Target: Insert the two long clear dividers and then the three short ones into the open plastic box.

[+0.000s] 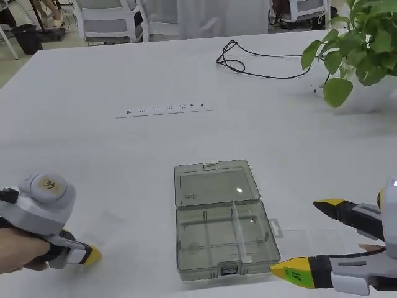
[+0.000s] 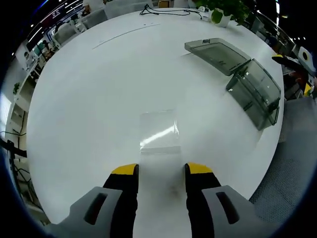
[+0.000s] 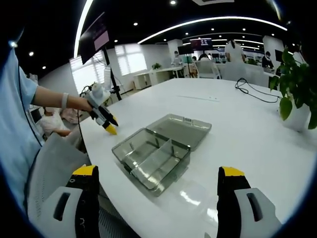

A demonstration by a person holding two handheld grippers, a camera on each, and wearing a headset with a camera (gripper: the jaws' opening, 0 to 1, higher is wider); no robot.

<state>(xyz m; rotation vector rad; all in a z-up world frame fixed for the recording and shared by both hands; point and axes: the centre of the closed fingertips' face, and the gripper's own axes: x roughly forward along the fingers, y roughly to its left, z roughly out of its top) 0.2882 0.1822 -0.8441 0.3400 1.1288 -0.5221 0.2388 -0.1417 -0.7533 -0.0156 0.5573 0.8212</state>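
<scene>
The grey see-through box (image 1: 205, 245) lies open near the table's front edge, its lid (image 1: 214, 183) flat behind it. One long clear divider (image 1: 239, 233) stands inside, right of the middle. My right gripper (image 1: 310, 238) is open wide just right of the box, over a faint clear sheet (image 1: 307, 241). In the right gripper view the box (image 3: 143, 148) with its divider (image 3: 156, 156) lies ahead of the open right gripper (image 3: 157, 172). My left gripper (image 2: 161, 171) is open, its tips just short of a small clear divider (image 2: 158, 130) flat on the table. It sits at the lower left (image 1: 87, 254).
A white power strip (image 1: 163, 109) lies mid-table. A black cable (image 1: 248, 62) and a potted plant (image 1: 353, 49) are at the far right. Office chairs (image 1: 108, 22) stand beyond the table. The front table edge is close to both grippers.
</scene>
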